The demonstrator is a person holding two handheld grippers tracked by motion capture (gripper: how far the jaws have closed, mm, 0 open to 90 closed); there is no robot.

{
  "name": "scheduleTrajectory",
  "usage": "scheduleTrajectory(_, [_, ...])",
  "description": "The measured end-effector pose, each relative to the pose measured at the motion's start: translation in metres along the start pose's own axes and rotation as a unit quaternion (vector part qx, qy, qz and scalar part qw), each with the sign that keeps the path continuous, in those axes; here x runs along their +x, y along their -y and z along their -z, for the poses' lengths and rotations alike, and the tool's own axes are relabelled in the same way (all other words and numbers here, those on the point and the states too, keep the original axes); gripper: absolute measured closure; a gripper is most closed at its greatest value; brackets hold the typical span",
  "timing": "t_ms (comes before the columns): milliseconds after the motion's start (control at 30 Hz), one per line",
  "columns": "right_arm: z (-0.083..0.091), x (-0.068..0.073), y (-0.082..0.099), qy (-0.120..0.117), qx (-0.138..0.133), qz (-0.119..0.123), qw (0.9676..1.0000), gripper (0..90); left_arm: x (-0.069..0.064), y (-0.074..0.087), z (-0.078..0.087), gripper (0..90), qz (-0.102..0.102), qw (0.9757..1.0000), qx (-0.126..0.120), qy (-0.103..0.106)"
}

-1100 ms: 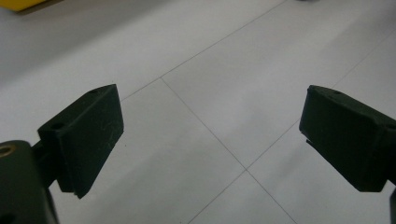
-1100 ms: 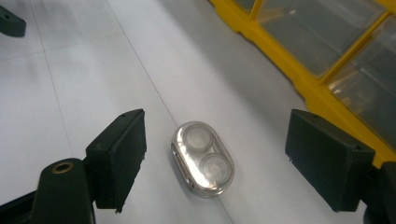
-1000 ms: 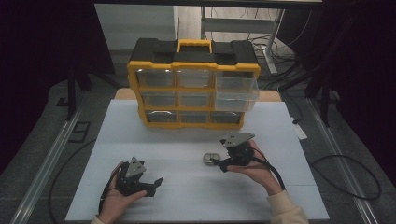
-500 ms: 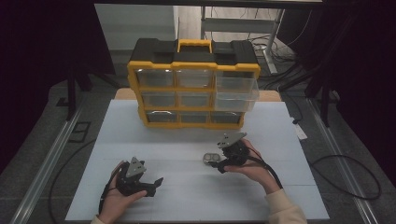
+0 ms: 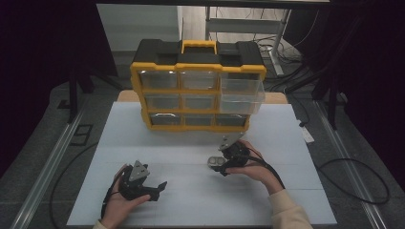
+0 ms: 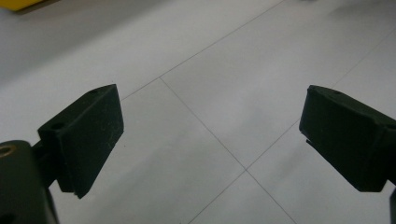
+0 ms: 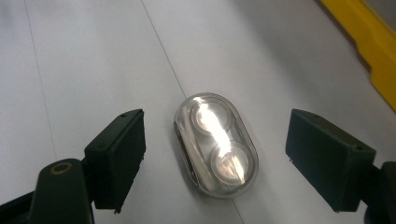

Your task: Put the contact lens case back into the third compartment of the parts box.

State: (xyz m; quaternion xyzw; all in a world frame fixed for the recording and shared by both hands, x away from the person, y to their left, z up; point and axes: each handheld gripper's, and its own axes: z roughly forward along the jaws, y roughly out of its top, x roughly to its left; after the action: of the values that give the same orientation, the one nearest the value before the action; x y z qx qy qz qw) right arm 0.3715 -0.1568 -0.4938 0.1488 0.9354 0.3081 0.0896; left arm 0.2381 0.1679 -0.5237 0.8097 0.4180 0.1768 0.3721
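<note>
On the white table (image 5: 286, 124), my view: right gripper (image 5: 220, 166) has slid left and toward me over the last second.
Right jaws: spread wide, one each side of the clear oval case (image 7: 215, 143), not touching it.
Case position: flat on the table, in front of the yellow drawer organizer (image 5: 198, 88), unmoved.
Left gripper (image 6: 210, 140): parked, jaws apart, nothing between them.
Meaning: I judge the approach finished; closing comes next.
</note>
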Motion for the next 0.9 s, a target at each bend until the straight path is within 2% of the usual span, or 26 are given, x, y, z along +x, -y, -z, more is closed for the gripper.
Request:
scheduleTrajectory(433, [-0.021, -0.004, -0.005, -0.022, 0.048, 0.007, 0.9986, 21.2, 0.001, 0.000, 0.000, 7.0, 0.000, 1.0000, 0.000, 0.001])
scheduleTrajectory(900, [-0.025, -0.008, -0.002, -0.023, 0.062, 0.007, 0.9978, 21.9, 0.000, 0.000, 0.000, 7.1, -0.001, 1.0000, 0.002, 0.001])
